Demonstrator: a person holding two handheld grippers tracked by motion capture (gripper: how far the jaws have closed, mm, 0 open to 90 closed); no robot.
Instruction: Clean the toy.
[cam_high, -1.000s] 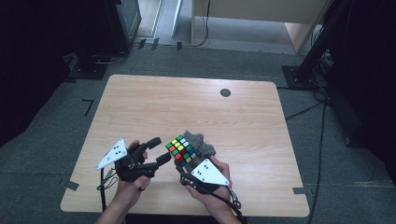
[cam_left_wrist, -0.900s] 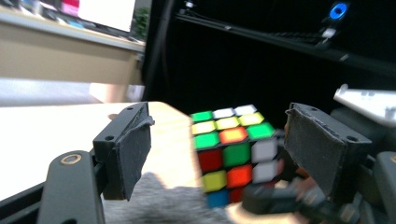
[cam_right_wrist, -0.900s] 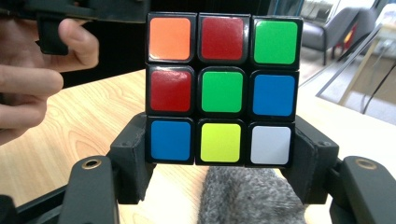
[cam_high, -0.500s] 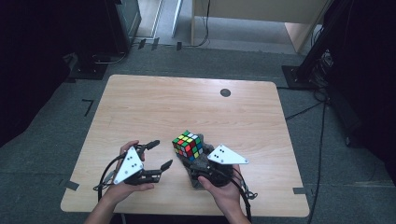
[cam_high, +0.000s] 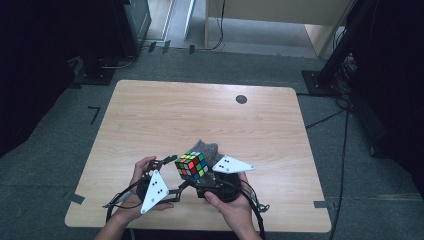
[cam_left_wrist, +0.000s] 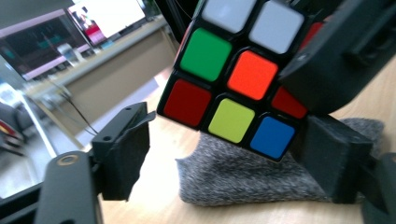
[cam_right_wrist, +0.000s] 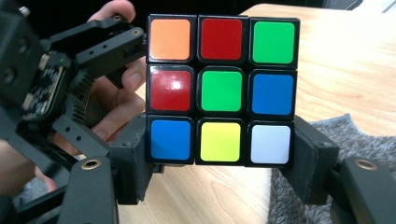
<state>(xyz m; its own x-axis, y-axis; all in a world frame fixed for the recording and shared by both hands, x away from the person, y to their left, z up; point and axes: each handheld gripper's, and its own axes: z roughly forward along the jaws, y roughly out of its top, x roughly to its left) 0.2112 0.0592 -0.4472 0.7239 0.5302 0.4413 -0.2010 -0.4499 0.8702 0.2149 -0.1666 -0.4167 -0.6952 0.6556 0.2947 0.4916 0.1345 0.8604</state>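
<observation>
A scrambled Rubik's cube (cam_high: 191, 165) is held above the table's near edge. My right gripper (cam_high: 198, 177) is shut on its bottom layer, one pad on each side (cam_right_wrist: 219, 154). The cube (cam_right_wrist: 221, 89) shows me a green centre square. My left gripper (cam_high: 175, 174) sits just left of the cube, pointing at it. Its jaws have just been closing. In the left gripper view the cube's lower corner (cam_left_wrist: 233, 88) hangs between its fingers (cam_left_wrist: 123, 154), with a small gap on the left side, so the left gripper (cam_left_wrist: 229, 156) is open.
A grey knitted cloth (cam_high: 206, 148) lies on the wooden table (cam_high: 200, 115) right behind the cube. A small black disc (cam_high: 241, 99) sits near the far edge. Dark stands and cables surround the table.
My left gripper has dropped and moved right, closer to the cube. The right hand has turned, swinging its white plate from in front of the cube to the cube's right.
</observation>
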